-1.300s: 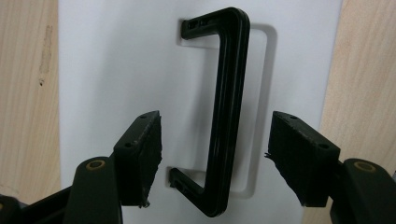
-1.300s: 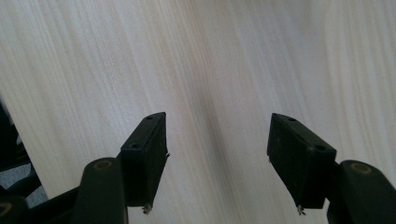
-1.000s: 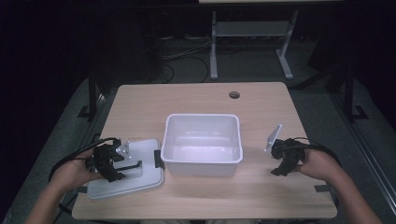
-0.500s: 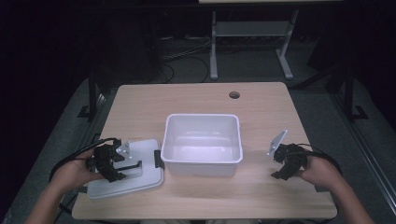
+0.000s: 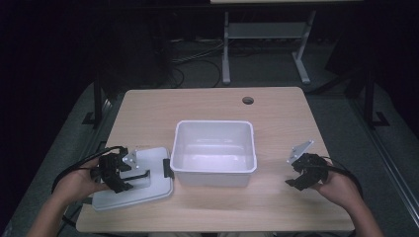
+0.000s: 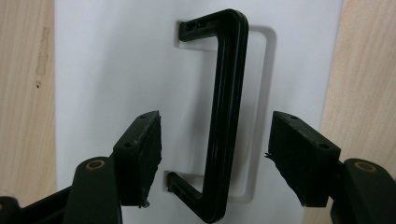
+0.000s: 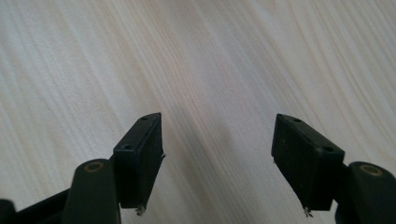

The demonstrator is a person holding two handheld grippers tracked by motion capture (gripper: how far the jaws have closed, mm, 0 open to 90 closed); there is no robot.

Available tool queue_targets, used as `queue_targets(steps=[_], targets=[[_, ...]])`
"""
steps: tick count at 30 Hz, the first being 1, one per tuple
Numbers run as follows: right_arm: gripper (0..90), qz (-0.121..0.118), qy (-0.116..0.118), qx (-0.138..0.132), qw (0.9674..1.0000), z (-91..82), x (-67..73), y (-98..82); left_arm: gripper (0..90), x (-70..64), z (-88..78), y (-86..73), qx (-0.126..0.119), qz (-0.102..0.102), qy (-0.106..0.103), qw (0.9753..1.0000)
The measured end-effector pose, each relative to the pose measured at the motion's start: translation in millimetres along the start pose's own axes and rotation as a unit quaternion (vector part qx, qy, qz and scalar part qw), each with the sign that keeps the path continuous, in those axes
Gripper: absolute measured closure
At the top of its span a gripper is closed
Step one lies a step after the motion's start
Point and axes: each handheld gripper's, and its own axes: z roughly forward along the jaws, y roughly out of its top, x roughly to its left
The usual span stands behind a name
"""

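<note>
Wooden table, seen from above, bearing a white open tub at its centre. Just left of the tub lies a flat white lid, its near edge beside the tub's wall; whether they touch cannot be told. A black handle sits in a recess on the lid's top face. The person's left forearm enters from the lower left, its hand holding the left gripper low over the lid, jaws wide and astride the handle, pads clear of it. The right hand holds the right gripper over bare wood right of the tub; its jaws have just been opening, nothing between them.
</note>
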Motion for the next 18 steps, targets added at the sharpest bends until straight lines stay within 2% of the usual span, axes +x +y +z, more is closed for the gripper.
queue_targets(steps=[9,14,18], targets=[[32.0,0.022,-0.037,-0.025,0.9988,2.5,6.1,-7.1,34.2,-0.2,0.2,1.3,0.002,0.002,0.000,1.0000],[31.9,0.041,-0.061,-0.039,0.9966,4.0,10.1,-10.6,34.2,-0.1,0.0,1.8,0.001,0.004,0.000,1.0000],[30.4,0.057,-0.069,-0.053,0.9946,3.4,12.3,-12.4,34.2,-0.8,1.1,2.4,0.004,0.005,-0.002,1.0000]])
